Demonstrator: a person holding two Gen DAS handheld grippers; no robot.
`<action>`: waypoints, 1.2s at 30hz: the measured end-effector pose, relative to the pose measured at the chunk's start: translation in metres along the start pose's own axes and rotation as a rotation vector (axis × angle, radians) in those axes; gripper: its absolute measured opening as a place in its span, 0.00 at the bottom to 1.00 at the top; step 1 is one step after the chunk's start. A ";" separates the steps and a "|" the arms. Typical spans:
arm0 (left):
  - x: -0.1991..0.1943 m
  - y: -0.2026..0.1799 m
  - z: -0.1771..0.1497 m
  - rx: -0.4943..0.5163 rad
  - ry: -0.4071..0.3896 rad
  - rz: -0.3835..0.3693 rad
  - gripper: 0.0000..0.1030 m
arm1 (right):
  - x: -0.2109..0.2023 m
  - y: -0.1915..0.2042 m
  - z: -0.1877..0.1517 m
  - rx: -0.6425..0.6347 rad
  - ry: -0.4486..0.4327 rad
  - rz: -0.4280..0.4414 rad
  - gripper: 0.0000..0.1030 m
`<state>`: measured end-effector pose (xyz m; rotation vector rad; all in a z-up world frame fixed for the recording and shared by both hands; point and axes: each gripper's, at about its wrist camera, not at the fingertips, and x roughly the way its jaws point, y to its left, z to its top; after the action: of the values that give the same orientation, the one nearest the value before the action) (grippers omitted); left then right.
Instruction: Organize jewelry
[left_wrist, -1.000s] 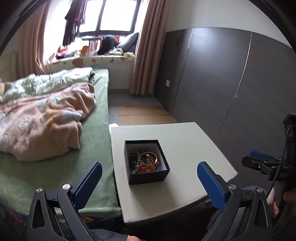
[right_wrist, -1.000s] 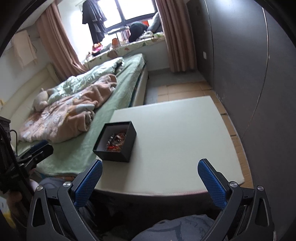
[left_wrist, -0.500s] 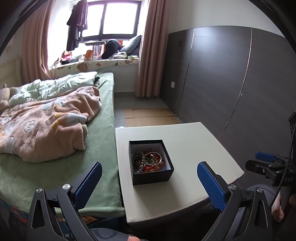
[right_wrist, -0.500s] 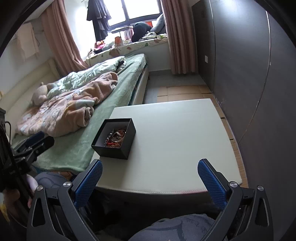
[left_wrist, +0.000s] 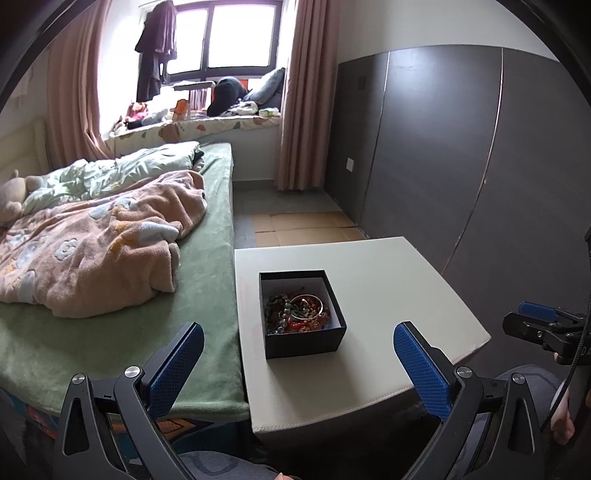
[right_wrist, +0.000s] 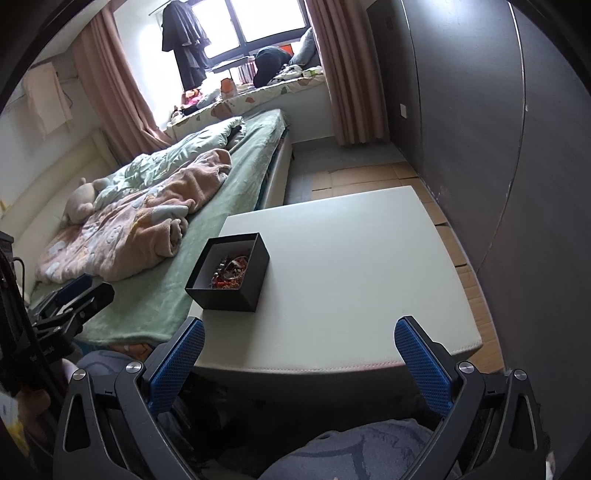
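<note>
Straight ahead of the left gripper (left_wrist: 295, 363) sits the box (left_wrist: 301, 314) of jewelry (left_wrist: 297, 312); both grippers spread wide, right gripper (right_wrist: 299, 360) farther off

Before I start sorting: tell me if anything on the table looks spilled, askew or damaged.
Nothing stands out. The black box sits upright and open on the table, with the tangled jewelry all inside it. Nothing has spilled.

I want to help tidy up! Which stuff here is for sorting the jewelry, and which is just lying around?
For the job:
black box on the white table
jewelry piled inside it
left hand-held gripper, open
right hand-held gripper, open

Just lying about:
pink blanket
green bed
stuffed toy
curtains
</note>
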<state>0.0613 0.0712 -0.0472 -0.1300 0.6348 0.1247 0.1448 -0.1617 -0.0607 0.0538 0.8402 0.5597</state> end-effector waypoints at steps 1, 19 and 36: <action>0.000 0.000 0.000 -0.002 -0.003 -0.004 1.00 | -0.002 0.000 -0.001 0.003 -0.002 0.002 1.00; -0.002 -0.008 0.001 0.034 -0.029 0.026 1.00 | -0.003 -0.003 -0.002 0.019 0.002 0.003 1.00; -0.004 -0.009 0.001 0.045 -0.038 0.040 1.00 | -0.001 -0.006 -0.002 0.031 0.010 0.011 1.00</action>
<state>0.0600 0.0622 -0.0428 -0.0710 0.6017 0.1506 0.1455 -0.1677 -0.0634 0.0837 0.8589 0.5582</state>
